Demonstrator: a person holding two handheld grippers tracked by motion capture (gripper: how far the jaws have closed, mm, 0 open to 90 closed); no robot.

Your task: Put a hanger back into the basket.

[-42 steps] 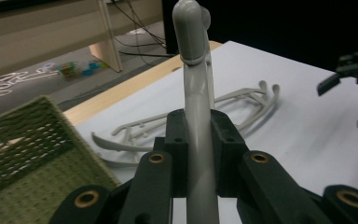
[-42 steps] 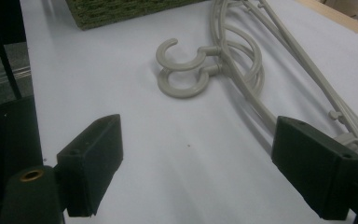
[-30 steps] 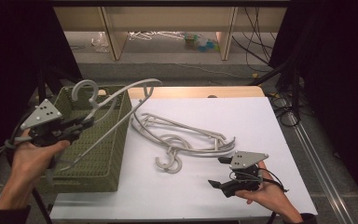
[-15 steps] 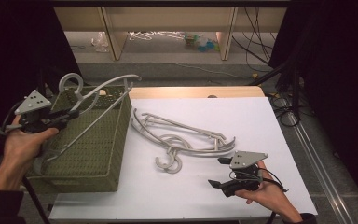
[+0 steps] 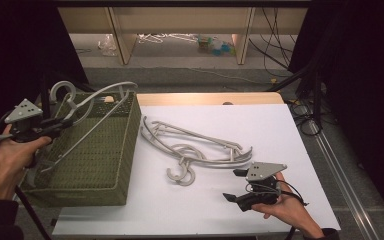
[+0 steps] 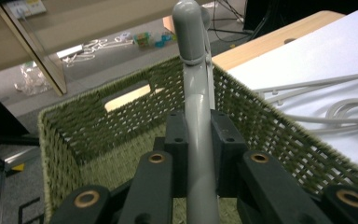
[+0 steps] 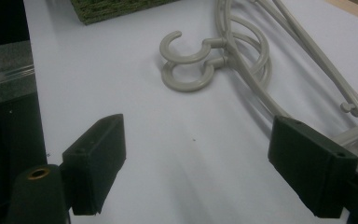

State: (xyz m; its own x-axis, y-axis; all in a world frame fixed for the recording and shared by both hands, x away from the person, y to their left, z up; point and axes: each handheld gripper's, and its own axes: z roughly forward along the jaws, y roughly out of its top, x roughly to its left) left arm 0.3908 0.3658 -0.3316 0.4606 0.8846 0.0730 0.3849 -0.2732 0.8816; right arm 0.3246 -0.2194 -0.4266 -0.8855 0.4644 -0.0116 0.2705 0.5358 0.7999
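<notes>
Over the last second the left claw [image 5: 55, 127] has carried its grey hanger [image 5: 87, 107] from above the basket's near-right part out toward nine o'clock, so the hook now pokes up past the far-left corner of the woven green basket [image 5: 125, 150] and the long bar slants down into it. In the left gripper view the pads [image 6: 177, 140] are clamped tight on the hanger's neck [image 6: 198, 121], with the basket's rim just beyond. This reads as the hanger being lined up to lie inside the basket; it is not yet let go, and the hook sticking out above the rim may need tilting before release. The right claw [image 5: 236, 186] has stayed put at five o'clock on the white surface [image 5: 280, 130], jaws wide apart and holding nothing, close to the pile of remaining hangers [image 5: 195, 147] at centre.
</notes>
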